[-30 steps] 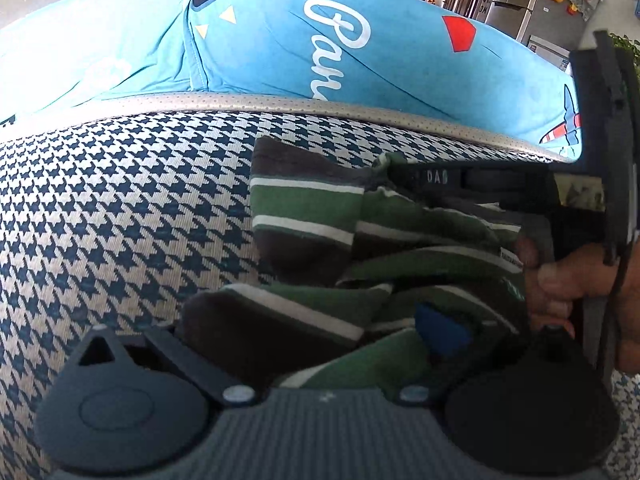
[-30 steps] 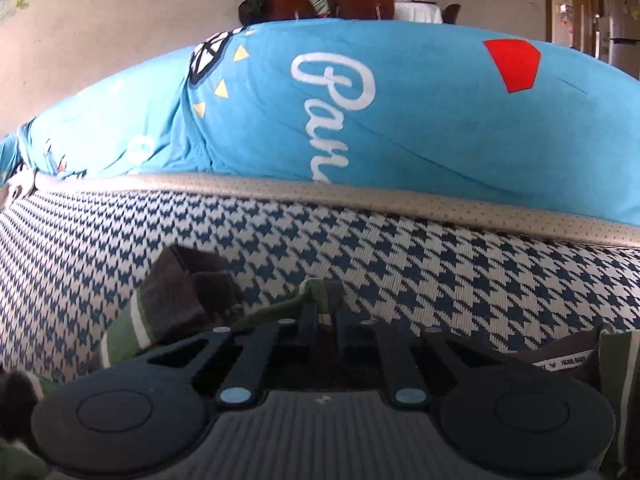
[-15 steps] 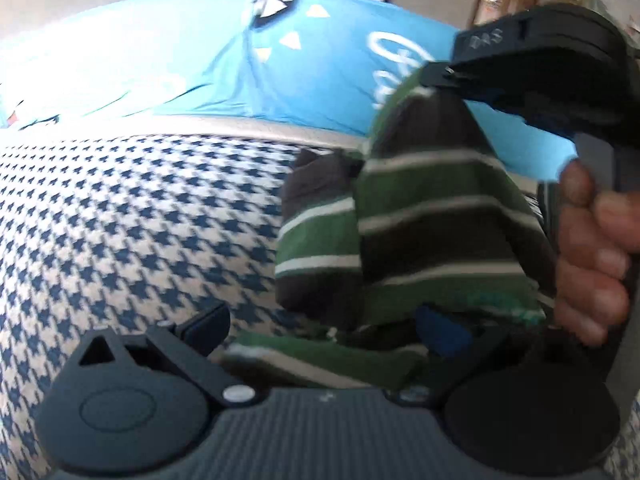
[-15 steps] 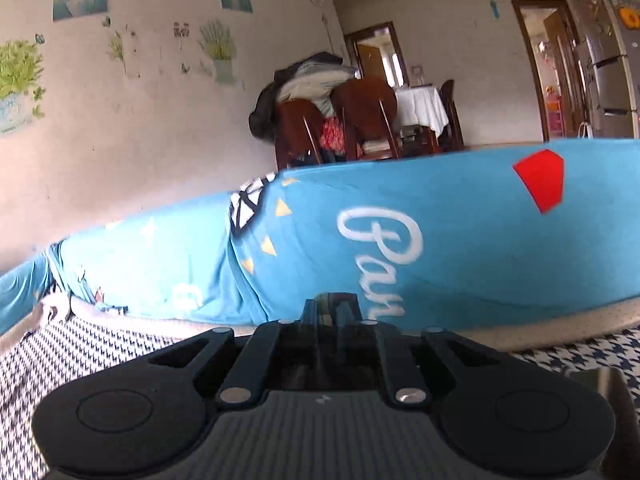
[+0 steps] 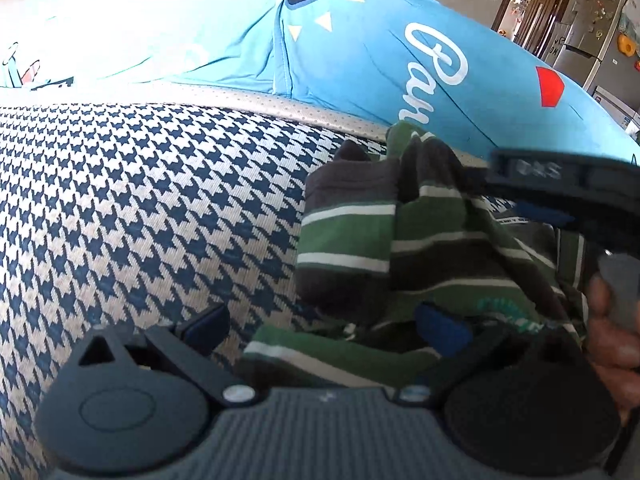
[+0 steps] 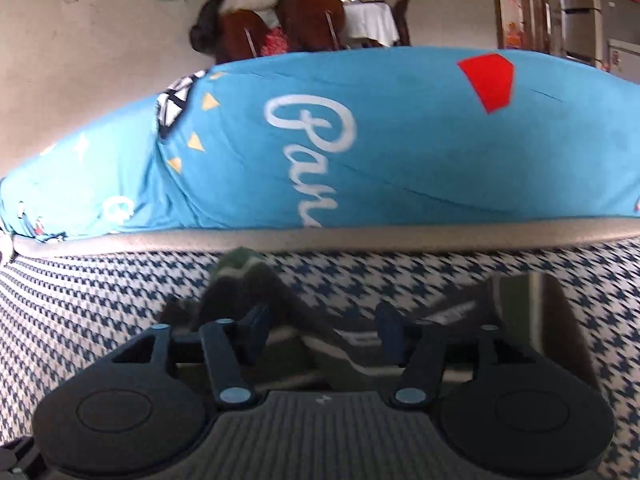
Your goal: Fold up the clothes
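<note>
Spreading wide in the left wrist view, the left claw (image 5: 324, 326) has its blue-padded fingers well apart; one pad lies over the houndstooth cover, the other is half buried in the striped garment (image 5: 424, 248), and whether that pad presses the cloth or only lies against it cannot be told; nothing is pinched between the two. The garment, green and dark with thin white bands, sits bunched just ahead of and between those fingers on the houndstooth cover (image 5: 140, 200); its right part is hidden behind the right claw's dark body, and a white label peeps out below that body, its print too small to read. A hand (image 5: 612, 340) grips that tool at the right edge, cut off by the frame.

In the right wrist view the right claw (image 6: 322, 330) also stands parted, though less widely; a peaked fold of the striped garment (image 6: 244, 280) rises between and beyond its pads, blurred, so contact with either pad cannot be settled; no cloth is visibly clamped. More striped cloth lies low under the fingers, largely covered by the tool.

Beyond the cover runs a pale dotted piping, then a blue bedsheet (image 6: 400, 152) with white script cut off at its lower end and a red shape; further back stand wooden chairs (image 6: 280, 24) heaped with dark clothing, indistinct, and a fridge (image 5: 588, 40) at the far right.
</note>
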{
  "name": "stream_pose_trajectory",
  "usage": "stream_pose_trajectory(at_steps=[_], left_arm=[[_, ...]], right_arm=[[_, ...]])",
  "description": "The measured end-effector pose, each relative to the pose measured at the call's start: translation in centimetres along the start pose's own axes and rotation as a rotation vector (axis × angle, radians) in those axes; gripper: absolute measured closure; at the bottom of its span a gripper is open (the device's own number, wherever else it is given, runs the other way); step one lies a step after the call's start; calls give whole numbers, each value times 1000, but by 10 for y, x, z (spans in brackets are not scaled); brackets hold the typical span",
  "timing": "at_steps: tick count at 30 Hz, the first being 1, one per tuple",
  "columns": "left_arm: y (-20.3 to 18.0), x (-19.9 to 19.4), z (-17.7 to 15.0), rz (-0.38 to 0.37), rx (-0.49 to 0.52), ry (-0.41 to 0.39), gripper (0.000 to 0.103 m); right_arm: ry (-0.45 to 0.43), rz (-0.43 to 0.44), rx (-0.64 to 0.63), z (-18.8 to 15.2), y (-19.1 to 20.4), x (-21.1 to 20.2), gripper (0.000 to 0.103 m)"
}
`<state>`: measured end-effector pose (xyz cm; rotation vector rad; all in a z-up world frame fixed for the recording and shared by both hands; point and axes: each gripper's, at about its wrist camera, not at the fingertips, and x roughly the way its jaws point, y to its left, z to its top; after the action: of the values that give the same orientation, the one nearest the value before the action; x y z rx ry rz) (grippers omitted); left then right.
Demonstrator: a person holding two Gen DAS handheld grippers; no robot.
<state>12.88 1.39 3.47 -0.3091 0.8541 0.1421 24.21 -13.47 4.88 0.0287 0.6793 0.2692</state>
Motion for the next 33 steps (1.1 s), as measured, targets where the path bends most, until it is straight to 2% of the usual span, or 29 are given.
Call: stream_pose_trajectory(at_steps=[1,3,7,10,12,14,18,22,27,30,33], left_arm=[[3,0,0,-2,1,1,0],[6,-4,-2,-6,5,2,0],[5,-4,-1,-14,11,2,0],[4,-2,-1,-16,17,4,0],[5,-2,-2,-17,20,4,0],[5,-3,-3,-18,23,4,0],[5,-3,-2,-16,26,1,0],[5,-1,-2,-13,25,10,0],[7,1,-2,-16,17,13,0],[9,2,-3,-19,10,17,0],[9,4,-3,-16,19,17,0]], right_arm=[[11,-15,3,-1,-4,-3,23],[34,-44,8,-4,-12,-8,16],[-22,-68,6,-8,-28,-40,0],[-96,-70,23,-15,-42,-67,0],[-110,-89,22,-18,-51,-78,0],[-90,-96,17,-18,-64,-79,0],[-58,-133,113,-21,-93,-69,0],[-94,-134,154,-19,-107,-63,0],[-118,-124,92,-14,-105,-47,5],[-101,-128,35,-14,-100,-30,12],[-75,-149,-9,-16,-97,-14,13]])
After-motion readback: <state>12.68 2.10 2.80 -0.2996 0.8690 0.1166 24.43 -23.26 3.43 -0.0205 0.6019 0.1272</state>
